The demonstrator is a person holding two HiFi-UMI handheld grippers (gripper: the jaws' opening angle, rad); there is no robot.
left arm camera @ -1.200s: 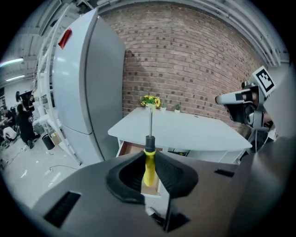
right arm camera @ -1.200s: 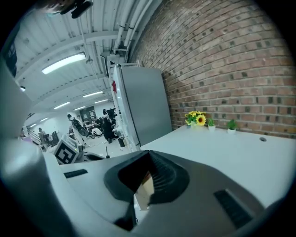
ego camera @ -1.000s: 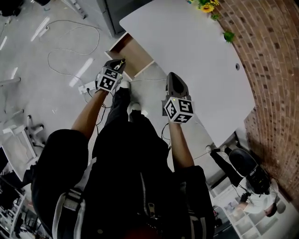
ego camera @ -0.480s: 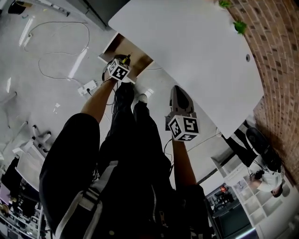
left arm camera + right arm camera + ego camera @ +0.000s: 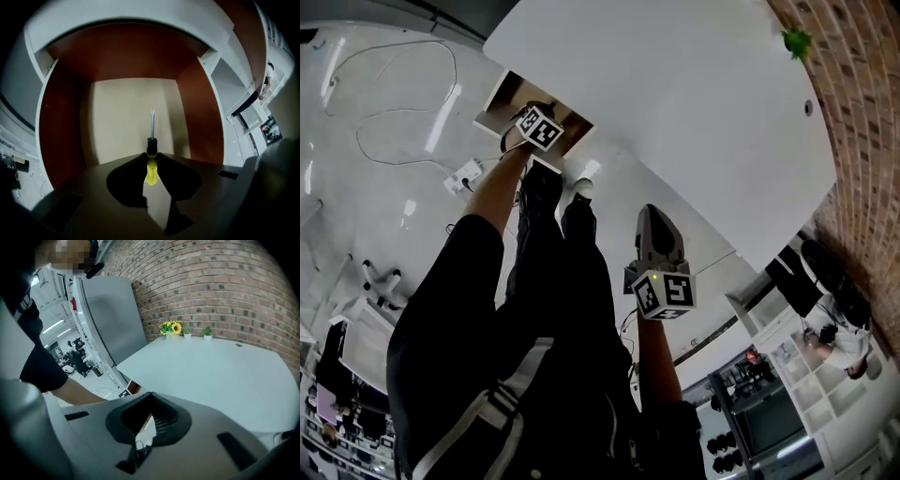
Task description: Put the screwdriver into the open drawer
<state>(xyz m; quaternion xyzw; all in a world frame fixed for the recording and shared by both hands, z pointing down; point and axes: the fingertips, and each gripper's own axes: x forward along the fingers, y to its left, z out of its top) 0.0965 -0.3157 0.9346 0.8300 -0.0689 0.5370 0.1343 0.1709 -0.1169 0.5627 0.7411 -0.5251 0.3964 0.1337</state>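
Note:
A screwdriver (image 5: 151, 161) with a yellow handle and a black collar sticks out forward between the jaws of my left gripper (image 5: 150, 157), which is shut on the handle. Its metal shaft points over the pale floor of the open drawer (image 5: 122, 112), between the drawer's red-brown side walls. In the head view the left gripper (image 5: 542, 114) hangs over the drawer (image 5: 508, 92) at the edge of the white table (image 5: 675, 94). My right gripper (image 5: 652, 217) is held off the table's near edge, shut and empty; the right gripper view shows it (image 5: 149, 397) facing the table (image 5: 211, 371).
Cables and a power strip (image 5: 461, 176) lie on the floor left of the drawer. A brick wall (image 5: 862, 112) runs behind the table, with small flower pots (image 5: 171, 327) at its far edge. Another person (image 5: 839, 319) sits at the right, by shelves.
The left gripper has carried the screwdriver further in over the open drawer. The right gripper has drawn back from the table's edge toward the body.

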